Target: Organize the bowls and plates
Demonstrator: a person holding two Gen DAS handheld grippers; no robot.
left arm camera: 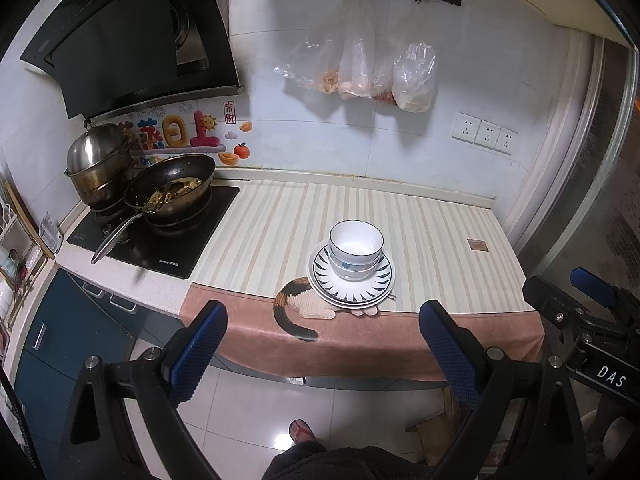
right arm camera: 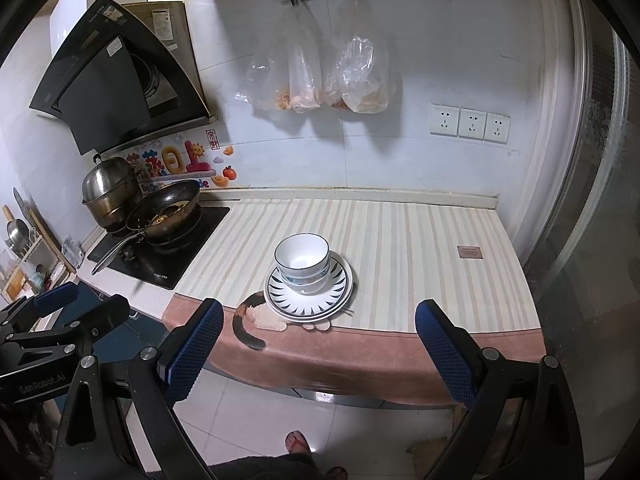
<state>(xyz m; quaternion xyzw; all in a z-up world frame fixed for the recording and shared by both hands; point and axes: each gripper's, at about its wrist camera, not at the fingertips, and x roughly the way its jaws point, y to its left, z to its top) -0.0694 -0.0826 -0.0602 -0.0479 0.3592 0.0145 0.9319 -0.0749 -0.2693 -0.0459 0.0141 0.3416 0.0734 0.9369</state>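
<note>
Stacked white bowls (left arm camera: 355,248) with dark rims sit nested on stacked plates (left arm camera: 378,286) with a dark leaf-pattern rim, near the front edge of the striped counter mat (left arm camera: 280,216). The same bowls (right arm camera: 302,259) and plates (right arm camera: 280,294) show in the right wrist view. My left gripper (left arm camera: 324,332) is open and empty, held back from the counter over the floor. My right gripper (right arm camera: 320,330) is open and empty too, also back from the counter edge. The right gripper also shows at the right edge of the left wrist view (left arm camera: 592,312).
A black stove (left arm camera: 160,236) at the left carries a wok (left arm camera: 172,188) with food and a steel pot (left arm camera: 98,164). Plastic bags (left arm camera: 360,68) hang on the wall. Wall sockets (left arm camera: 484,134) are at the right. A cat picture (left arm camera: 296,308) is on the mat's front hem.
</note>
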